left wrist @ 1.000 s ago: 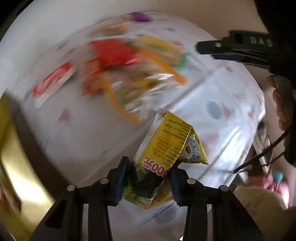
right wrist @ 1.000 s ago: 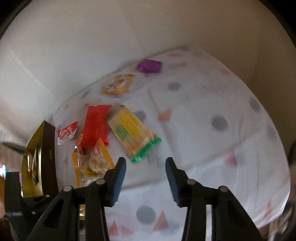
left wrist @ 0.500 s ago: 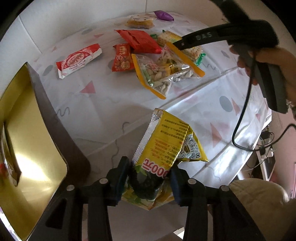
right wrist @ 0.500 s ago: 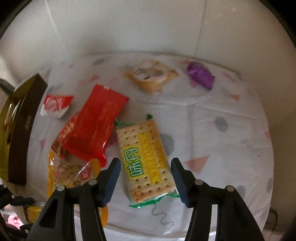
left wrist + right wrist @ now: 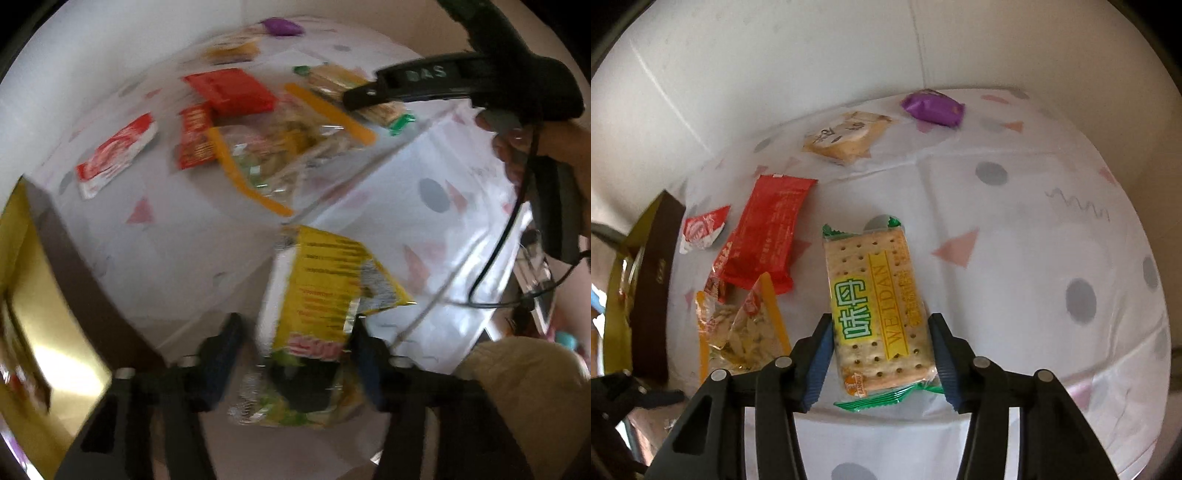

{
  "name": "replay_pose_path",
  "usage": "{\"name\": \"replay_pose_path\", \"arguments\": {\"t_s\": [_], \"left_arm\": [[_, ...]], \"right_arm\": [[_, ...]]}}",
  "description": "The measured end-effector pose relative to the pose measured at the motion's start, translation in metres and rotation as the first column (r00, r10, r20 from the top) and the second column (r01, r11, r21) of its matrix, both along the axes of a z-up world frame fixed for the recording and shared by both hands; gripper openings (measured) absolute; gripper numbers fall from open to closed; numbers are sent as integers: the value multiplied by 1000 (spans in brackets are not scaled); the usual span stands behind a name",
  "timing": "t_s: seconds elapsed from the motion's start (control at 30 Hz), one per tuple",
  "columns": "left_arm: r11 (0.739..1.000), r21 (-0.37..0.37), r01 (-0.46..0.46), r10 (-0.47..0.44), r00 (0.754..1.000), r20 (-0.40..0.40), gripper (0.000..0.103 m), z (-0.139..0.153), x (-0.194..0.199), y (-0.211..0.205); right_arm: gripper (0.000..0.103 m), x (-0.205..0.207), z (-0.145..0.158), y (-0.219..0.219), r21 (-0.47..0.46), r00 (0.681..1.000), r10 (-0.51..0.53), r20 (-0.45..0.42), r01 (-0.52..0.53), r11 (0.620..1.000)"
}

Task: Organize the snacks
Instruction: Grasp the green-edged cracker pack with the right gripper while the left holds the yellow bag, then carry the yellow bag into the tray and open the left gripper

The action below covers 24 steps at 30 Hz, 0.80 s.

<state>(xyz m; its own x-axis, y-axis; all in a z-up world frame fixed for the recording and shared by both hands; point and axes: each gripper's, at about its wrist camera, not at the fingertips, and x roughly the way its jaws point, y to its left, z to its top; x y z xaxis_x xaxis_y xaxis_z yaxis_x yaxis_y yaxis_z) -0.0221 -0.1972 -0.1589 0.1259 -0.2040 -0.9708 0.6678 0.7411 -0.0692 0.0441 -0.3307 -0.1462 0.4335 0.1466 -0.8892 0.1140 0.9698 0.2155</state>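
In the blurred left wrist view, my left gripper (image 5: 295, 354) has opened; the yellow snack packet (image 5: 317, 295) sits loose between its fingers, above the table edge beside the gold box (image 5: 40, 317). In the right wrist view, my right gripper (image 5: 879, 354) is open, its fingers on either side of the lower end of the green-and-yellow cracker pack (image 5: 879, 310) lying on the tablecloth. The right gripper also shows in the left wrist view (image 5: 369, 99).
On the patterned cloth lie a red packet (image 5: 768, 229), a clear orange-edged bag (image 5: 738, 325), a small red-white wrapper (image 5: 701, 229), a beige biscuit pack (image 5: 846, 136) and a purple candy (image 5: 932, 107). The brown-sided gold box (image 5: 650, 288) stands left. White walls lie behind.
My left gripper's fingers have spread apart, freeing the yellow packet. My right gripper has come down and forward so its open fingers straddle the cracker pack.
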Motion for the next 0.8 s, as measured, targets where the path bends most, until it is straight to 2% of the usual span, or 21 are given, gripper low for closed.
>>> {"name": "replay_pose_path", "arguments": {"t_s": [0.1, 0.2, 0.4, 0.5, 0.67, 0.8], "left_arm": [[1000, -6, 10, -10, 1000, 11, 35, 0, -3, -9], [1000, -28, -12, 12, 1000, -6, 30, 1, -1, -10], [985, -121, -121, 119, 993, -23, 28, 13, 10, 13], [968, -172, -182, 181, 983, -21, 28, 23, 16, 26], [921, -259, -290, 289, 956, -44, 28, 42, 31, 56], [865, -311, -393, 386, 918, -86, 28, 52, 39, 95]], "right_arm": [[52, -9, -1, -4, 15, 1000, -23, 10, 22, 1000], [52, -19, 1, -4, 18, 999, -34, 15, 34, 999], [52, -17, 2, 10, -20, 999, -26, 29, 27, 999], [52, -17, 2, 13, -43, 999, -31, 30, 32, 999], [52, -17, 3, 19, -88, 999, -25, 25, 27, 996], [52, -19, 4, 19, -93, 999, -30, 27, 33, 995]]}}
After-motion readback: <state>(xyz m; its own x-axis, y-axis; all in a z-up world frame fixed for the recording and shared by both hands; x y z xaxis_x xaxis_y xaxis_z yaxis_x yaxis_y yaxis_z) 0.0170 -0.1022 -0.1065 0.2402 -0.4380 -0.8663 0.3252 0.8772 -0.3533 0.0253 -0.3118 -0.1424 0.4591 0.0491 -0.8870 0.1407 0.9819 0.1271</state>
